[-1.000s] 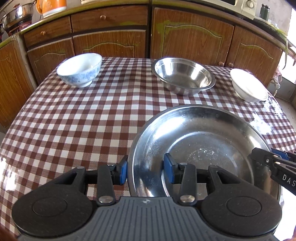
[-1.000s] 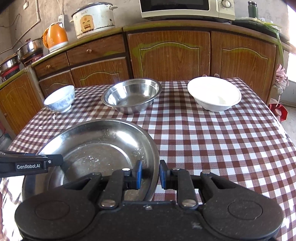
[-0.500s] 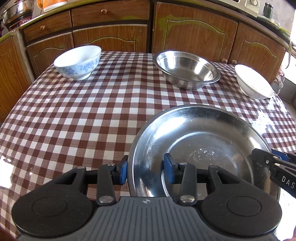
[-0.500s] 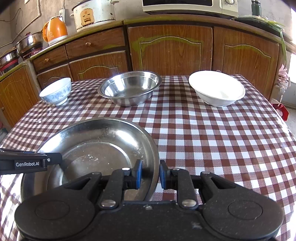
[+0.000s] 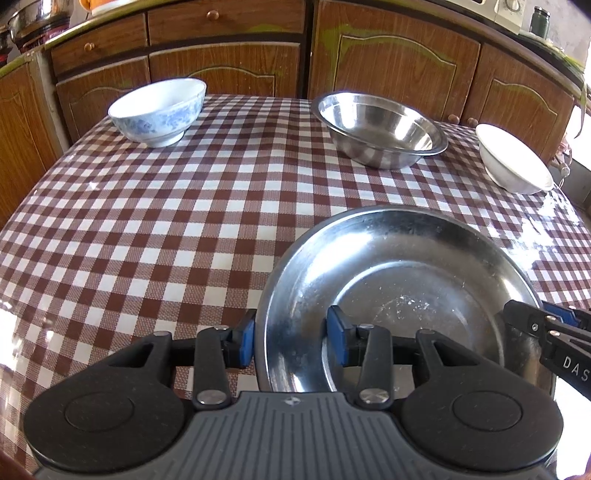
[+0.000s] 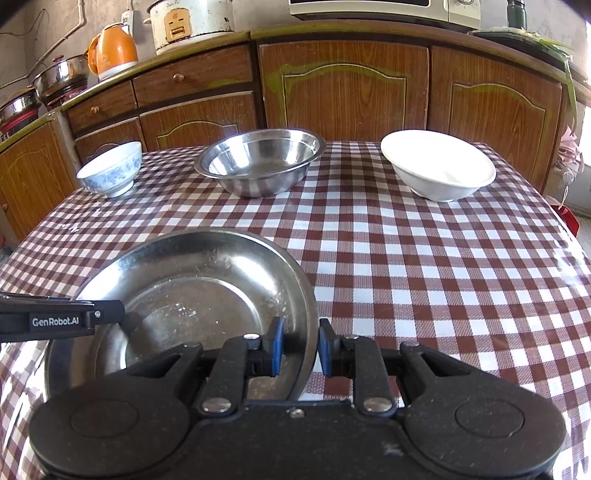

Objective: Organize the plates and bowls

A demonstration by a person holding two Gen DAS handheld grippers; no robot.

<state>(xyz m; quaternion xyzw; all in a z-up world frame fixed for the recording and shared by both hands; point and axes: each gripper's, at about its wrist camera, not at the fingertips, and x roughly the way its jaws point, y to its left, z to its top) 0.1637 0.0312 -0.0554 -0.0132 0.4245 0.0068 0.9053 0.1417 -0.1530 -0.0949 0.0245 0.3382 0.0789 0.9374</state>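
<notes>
A wide, shallow steel plate (image 5: pixel 406 266) (image 6: pixel 207 266) is at the near side of the checked table (image 5: pixel 147 229), gripped from both sides. My left gripper (image 5: pixel 291 341) is shut on the plate's left rim, one blue pad outside and one inside. My right gripper (image 6: pixel 300 347) is shut on the right rim in the same way. Along the far edge stand a blue-patterned white bowl (image 5: pixel 159 110) at the left, a deep steel bowl (image 5: pixel 380 129) in the middle and a plain white bowl (image 5: pixel 513 158) at the right. I cannot tell whether the plate touches the cloth.
Wooden cabinets (image 6: pixel 343 92) run behind the table. On their counter sit an orange kettle (image 6: pixel 112 50), a rice cooker (image 6: pixel 192 22), a microwave (image 6: pixel 384 9) and steel pots (image 6: pixel 59 77). Bare checked cloth lies between the plate and the three bowls.
The far bowls and cabinets have slid slightly upward in both views. The plate keeps its place between both pairs of jaws. Neither grip has changed.
</notes>
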